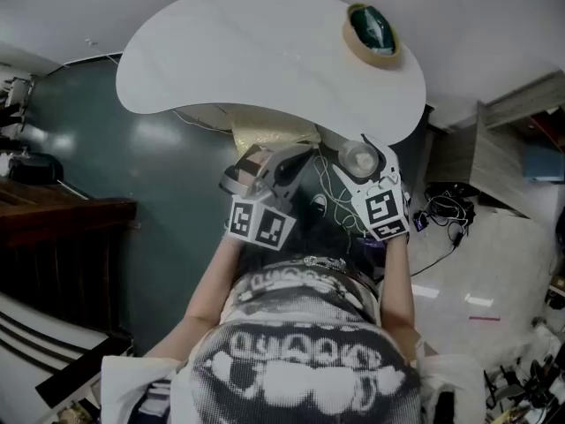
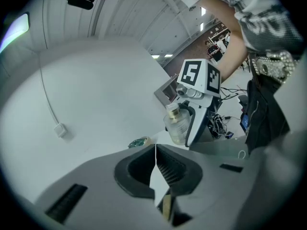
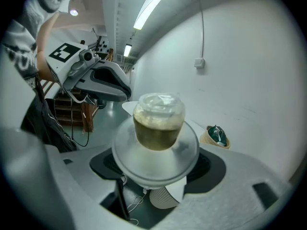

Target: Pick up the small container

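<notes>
Head view: both forearms bent in close to the torso, with both grippers held side by side at centre frame, below the near edge of the white bench (image 1: 265, 51).

Right gripper (image 3: 156, 169): jaws clamped on the small container (image 3: 158, 123), a clear lidded pot with brownish contents and a wide clear part low down between the jaws. The container sits upright, lifted off the bench, at centre of the right gripper view.

Left gripper (image 2: 155, 169): jaws closed flat against each other, nothing between them. It points toward the right gripper; the container shows at centre right of its view.

Tape roll (image 1: 371, 27): lying on the bench, upper right, well apart from both grippers
</notes>
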Action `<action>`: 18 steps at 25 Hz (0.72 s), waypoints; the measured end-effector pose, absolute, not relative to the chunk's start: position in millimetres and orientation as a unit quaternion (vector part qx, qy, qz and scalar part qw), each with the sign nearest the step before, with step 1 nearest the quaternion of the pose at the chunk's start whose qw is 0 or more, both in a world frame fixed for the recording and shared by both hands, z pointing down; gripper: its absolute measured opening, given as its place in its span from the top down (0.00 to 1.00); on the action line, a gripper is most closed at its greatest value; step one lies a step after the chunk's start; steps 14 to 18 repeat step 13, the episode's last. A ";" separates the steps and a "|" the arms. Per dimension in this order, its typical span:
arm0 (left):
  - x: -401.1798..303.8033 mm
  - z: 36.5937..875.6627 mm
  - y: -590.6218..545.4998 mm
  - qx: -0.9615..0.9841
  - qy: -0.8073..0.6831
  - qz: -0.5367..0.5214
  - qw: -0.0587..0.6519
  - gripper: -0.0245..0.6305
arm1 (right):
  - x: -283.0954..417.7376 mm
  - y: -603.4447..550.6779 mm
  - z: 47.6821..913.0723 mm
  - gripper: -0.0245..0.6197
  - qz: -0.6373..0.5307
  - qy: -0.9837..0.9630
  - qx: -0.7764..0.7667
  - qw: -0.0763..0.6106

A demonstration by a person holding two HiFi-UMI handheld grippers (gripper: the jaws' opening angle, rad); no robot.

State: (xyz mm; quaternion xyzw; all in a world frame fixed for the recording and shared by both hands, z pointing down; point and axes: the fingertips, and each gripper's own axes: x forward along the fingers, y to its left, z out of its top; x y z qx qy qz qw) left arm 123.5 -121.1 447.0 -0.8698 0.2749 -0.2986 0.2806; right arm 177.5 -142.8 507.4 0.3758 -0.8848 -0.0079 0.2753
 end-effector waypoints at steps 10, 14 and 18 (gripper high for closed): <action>125.3 449.8 -120.0 -0.871 0.273 -0.299 0.279 0.96 | 177.0 -145.7 507.5 0.43 -0.013 -0.887 0.369 0.276; 125.7 449.1 -120.3 -0.871 0.274 -0.296 0.282 0.96 | 177.7 -147.4 507.0 0.43 -0.019 -0.887 0.367 0.281; 125.7 449.1 -120.3 -0.871 0.274 -0.296 0.282 0.96 | 177.7 -147.4 507.0 0.43 -0.019 -0.887 0.367 0.281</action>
